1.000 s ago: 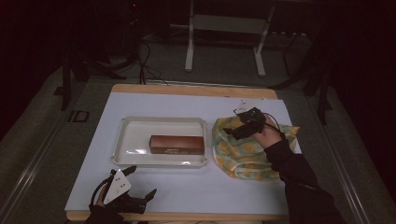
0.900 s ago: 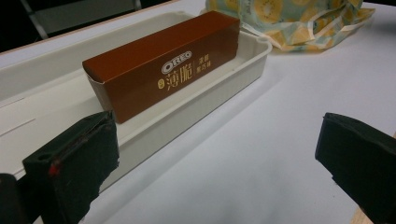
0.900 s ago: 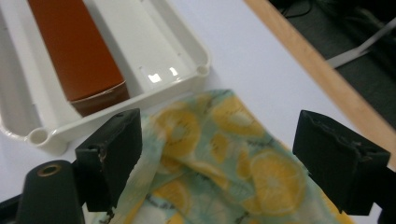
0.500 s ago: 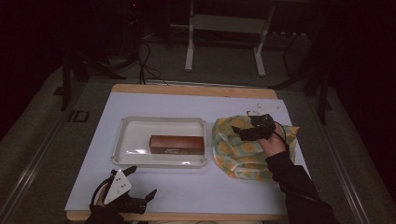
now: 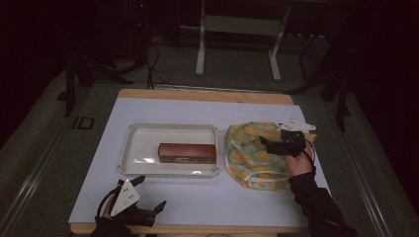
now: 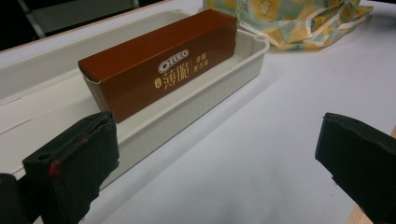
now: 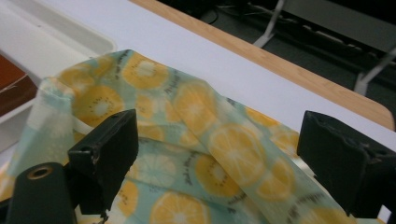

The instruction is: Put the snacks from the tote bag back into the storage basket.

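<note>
The room around us is dark, with stand legs and cables on the floor beyond, and our work lies on a pale tabletop (image 5: 207, 202) with a wooden edge. Near its middle sits a shallow white tray (image 5: 168, 170) holding a brown biscuit box (image 5: 187, 152) laid flat on its long side; just to the right of the tray lies a crumpled cloth bag (image 5: 252, 155) printed with orange slices. Our right tool (image 5: 282, 144) hovers over the bag's far right part with its jaws spread wide and nothing between them, the printed cloth lying below the gap in the right gripper view. Our left tool (image 5: 148, 210) rests at the near edge, also wide open and empty, facing the tray. We judge the bag soft, light and floppy, so it should sag and fold when lifted; a raised fold or the pale hem looks like the best place to pinch. The box seems light, stiff cardboard, easily crushed, best taken across its narrow width.
</note>
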A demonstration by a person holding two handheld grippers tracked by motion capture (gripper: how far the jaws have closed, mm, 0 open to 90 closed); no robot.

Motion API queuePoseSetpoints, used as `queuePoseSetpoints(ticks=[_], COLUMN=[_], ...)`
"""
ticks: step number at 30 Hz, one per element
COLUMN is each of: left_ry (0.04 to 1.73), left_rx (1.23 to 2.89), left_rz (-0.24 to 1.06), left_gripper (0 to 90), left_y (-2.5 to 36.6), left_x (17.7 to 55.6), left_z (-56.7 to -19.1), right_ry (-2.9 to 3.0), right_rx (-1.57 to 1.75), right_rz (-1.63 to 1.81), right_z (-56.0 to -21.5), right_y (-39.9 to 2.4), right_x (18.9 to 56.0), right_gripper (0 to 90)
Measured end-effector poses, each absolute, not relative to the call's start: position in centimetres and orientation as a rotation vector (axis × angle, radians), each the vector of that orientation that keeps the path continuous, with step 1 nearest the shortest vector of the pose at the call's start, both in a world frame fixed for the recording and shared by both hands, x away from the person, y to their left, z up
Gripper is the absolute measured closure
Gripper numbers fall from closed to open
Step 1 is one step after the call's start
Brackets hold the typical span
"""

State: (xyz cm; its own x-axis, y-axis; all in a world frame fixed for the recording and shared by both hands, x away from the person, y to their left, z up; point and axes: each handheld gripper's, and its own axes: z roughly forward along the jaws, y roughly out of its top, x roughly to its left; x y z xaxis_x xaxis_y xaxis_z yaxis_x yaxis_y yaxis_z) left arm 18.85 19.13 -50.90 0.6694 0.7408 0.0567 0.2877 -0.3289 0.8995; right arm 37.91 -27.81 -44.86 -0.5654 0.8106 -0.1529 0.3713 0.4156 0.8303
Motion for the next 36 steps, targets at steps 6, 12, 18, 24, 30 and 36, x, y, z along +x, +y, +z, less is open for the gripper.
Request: queuePoseSetpoints(ticks=[6,12,18,24,30,36], left_ry=[0.805,0.802,0.799,0.797,0.793,0.789], left_rx=[1.900,1.904,1.904,1.905,1.906,1.908], left_rz=[0.581,0.581,0.583,0.583,0.583,0.581], left_gripper=[0.0,0.0,0.0,0.0,0.0,0.0], left_y=[19.1,19.1,19.1,19.1,19.1,19.1], left_x=[18.8,18.8,18.7,18.8,18.7,18.7], left_z=[-50.9,-50.9,-50.8,-50.8,-50.8,-50.8], right_ry=[2.044,2.011,1.961,1.912,1.851,1.811], right_rx=[1.036,1.072,1.094,1.088,1.092,1.119], right_rz=[1.031,1.059,1.073,1.124,1.104,1.136], right_z=[-45.6,-45.5,-45.8,-46.7,-46.9,-46.9], right_y=[-29.1,-30.2,-31.6,-32.5,-32.6,-33.3], right_x=[36.9,35.6,34.2,32.2,30.3,28.9], right_gripper=[13.4,13.3,13.3,13.3,13.2,13.2])
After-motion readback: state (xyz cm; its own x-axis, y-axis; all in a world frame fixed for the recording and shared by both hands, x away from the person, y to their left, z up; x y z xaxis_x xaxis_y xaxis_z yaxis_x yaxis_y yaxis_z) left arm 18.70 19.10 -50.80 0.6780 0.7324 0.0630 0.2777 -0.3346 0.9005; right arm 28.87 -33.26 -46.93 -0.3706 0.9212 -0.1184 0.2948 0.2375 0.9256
